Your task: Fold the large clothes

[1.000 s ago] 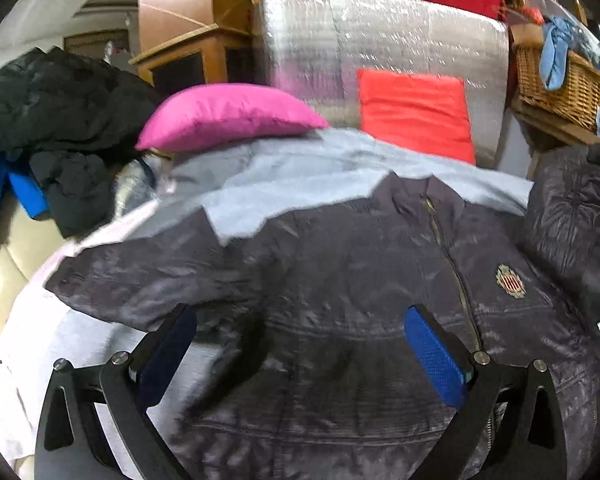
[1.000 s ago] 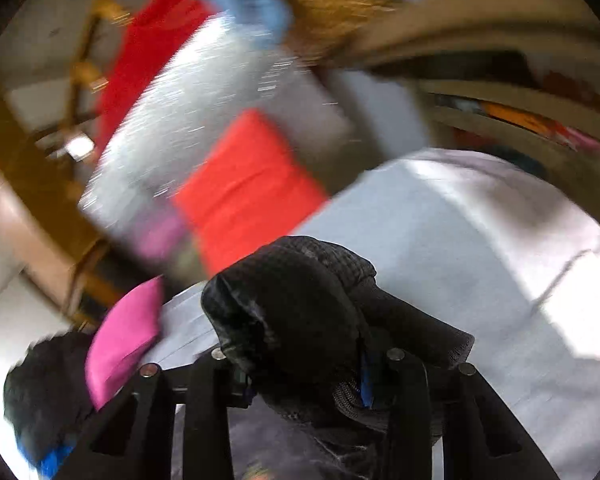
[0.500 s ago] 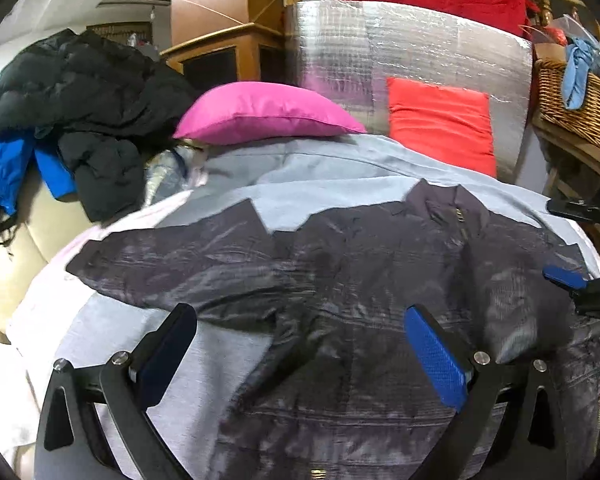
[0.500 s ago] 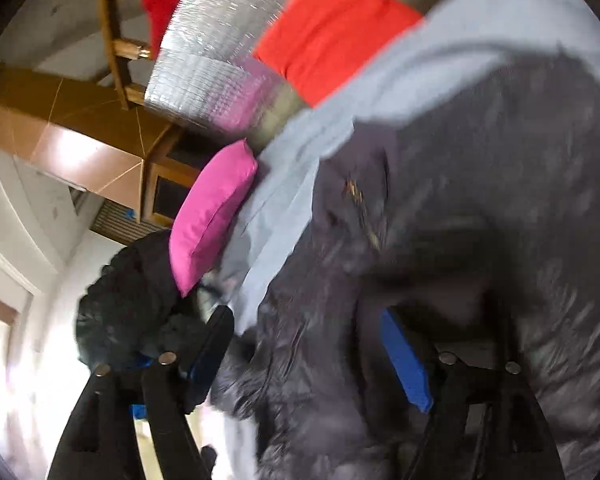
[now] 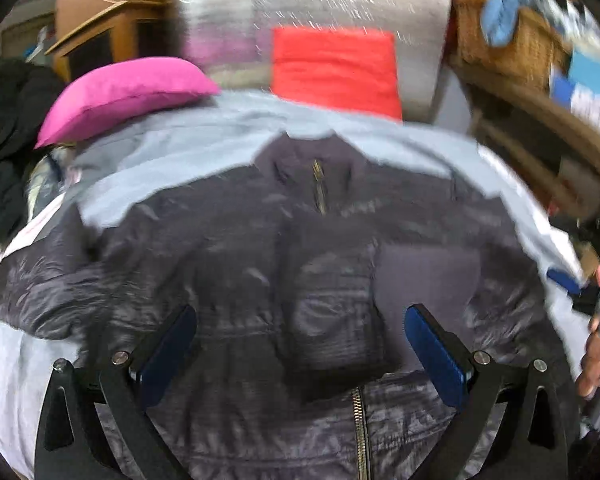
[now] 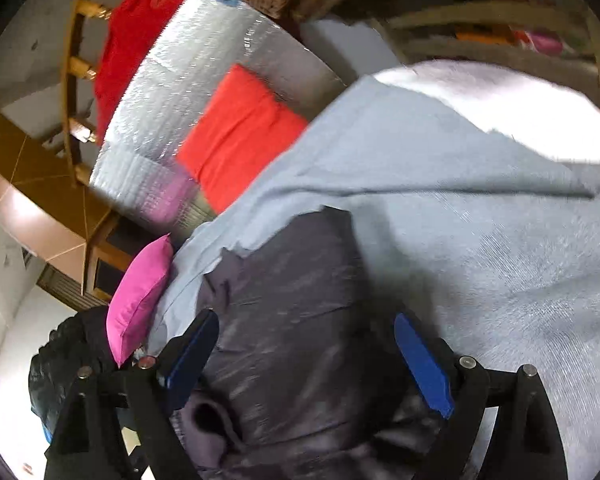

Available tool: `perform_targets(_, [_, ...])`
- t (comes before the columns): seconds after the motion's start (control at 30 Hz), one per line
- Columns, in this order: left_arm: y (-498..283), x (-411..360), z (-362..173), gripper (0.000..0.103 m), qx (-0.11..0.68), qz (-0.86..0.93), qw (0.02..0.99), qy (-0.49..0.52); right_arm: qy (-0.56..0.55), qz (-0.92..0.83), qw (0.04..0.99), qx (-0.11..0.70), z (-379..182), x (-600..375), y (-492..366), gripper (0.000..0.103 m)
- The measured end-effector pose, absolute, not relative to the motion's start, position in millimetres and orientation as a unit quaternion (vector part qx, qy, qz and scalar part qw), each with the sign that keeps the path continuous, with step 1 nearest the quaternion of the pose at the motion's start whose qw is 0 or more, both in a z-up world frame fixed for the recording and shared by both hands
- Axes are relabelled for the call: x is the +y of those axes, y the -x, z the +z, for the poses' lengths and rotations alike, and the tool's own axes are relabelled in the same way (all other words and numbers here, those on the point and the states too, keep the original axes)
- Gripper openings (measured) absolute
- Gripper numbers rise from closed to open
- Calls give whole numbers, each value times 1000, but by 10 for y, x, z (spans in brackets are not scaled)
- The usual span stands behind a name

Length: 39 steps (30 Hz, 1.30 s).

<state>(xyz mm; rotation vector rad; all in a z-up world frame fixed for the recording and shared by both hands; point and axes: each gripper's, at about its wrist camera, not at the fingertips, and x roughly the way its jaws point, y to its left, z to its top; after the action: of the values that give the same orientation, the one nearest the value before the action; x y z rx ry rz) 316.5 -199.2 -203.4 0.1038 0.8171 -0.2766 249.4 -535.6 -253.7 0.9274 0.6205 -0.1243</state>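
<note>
A dark grey quilted jacket (image 5: 236,264) lies front up on a pale blue sheet (image 5: 172,152); its zipper runs down the middle. Its right sleeve (image 5: 336,312) is folded across the chest. Its left sleeve (image 5: 40,292) still stretches out to the left. My left gripper (image 5: 300,344) is open and empty just above the jacket's lower front. My right gripper (image 6: 304,356) is open and empty over the jacket (image 6: 284,320); it also shows at the right edge of the left wrist view (image 5: 580,292), held in a hand.
A pink pillow (image 5: 124,92) and a red cushion (image 5: 336,68) lie at the far end against a silver foil board (image 5: 320,4). A pile of dark coats (image 5: 4,128) sits at the left. A wicker basket (image 5: 508,40) and shelves stand at the right.
My right gripper carried the right sleeve over the jacket's chest, let it go and opened, then drew back to the right. My left gripper stayed open above the jacket's hem.
</note>
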Motion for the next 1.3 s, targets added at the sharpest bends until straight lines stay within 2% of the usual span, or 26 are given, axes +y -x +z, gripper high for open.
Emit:
perform_targets(0.07, [-3233, -2048, -2132, 103, 410, -131, 901, -45, -435, -53, 839, 323, -2658, -5322, -2658, 91])
perform_targets(0.1, [-3263, -2057, -2166, 103, 413, -131, 901, -37, -433, -50, 837, 332, -2691, -5291, -2741, 87])
perform_targets(0.17, [-3299, -2065, -2193, 102, 409, -124, 903, -35, -422, -39, 837, 346, -2767, -5244, -2830, 74])
perform_targets(0.2, [-3303, -2081, -2199, 97, 402, -129, 906, -33, -414, -44, 837, 355, -2801, -5227, -2856, 65])
perform_targets(0.27, [-3321, -2134, -2222, 61, 402, -156, 902, -34, -402, -59, 836, 369, -2865, -5178, -2924, 39])
perform_targets(0.33, [-3377, -2210, -2254, 55, 406, -162, 898, -47, -408, -65, 833, 367, -2871, -5221, -2894, 31])
perform_targets(0.43, [-3461, -2151, -2258, 35, 397, -172, 901, -33, -407, -64, 840, 353, -2804, -5258, -2804, 27])
perform_targets(0.57, [-3625, -1801, -2270, 26, 412, -185, 891, 46, -396, -72, 838, 369, -2844, -5221, -2816, 27])
perform_targets(0.63, [-3718, -1543, -2327, 25, 440, -184, 873, 99, -392, -73, 838, 372, -2858, -5211, -2820, 27])
perform_targets(0.7, [-3746, -1328, -2381, 25, 462, -201, 849, 159, -391, -72, 838, 374, -2853, -5211, -2816, 27])
perform_targets(0.73, [-3746, -1235, -2411, 28, 477, -213, 833, 185, -389, -71, 839, 374, -2867, -5203, -2827, 27])
perform_targets(0.8, [-3700, -1065, -2422, 39, 497, -212, 813, 217, -389, -72, 838, 377, -2886, -5201, -2833, 26])
perform_targets(0.83, [-3664, -986, -2393, 47, 495, -197, 816, 221, -391, -72, 836, 378, -2893, -5215, -2817, 27])
perform_targets(0.87, [-3619, -894, -2334, 52, 480, -175, 832, 216, -395, -70, 834, 378, -2902, -5225, -2810, 26])
perform_targets(0.97, [-3485, -804, -2102, 62, 430, -125, 881, 154, -405, -69, 830, 378, -2931, -5253, -2801, 27])
perform_targets(1.03, [-3340, -933, -1980, 66, 408, -134, 898, 100, -408, -69, 828, 379, -2941, -5263, -2801, 27])
perform_targets(1.17, [-3009, -1474, -1920, 88, 376, -187, 907, 1, -403, -73, 829, 381, -2941, -5253, -2804, 27])
perform_targets(1.3, [-2880, -2121, -2154, 89, 366, -183, 905, -113, -410, -71, 826, 380, -2952, -5266, -2799, 27])
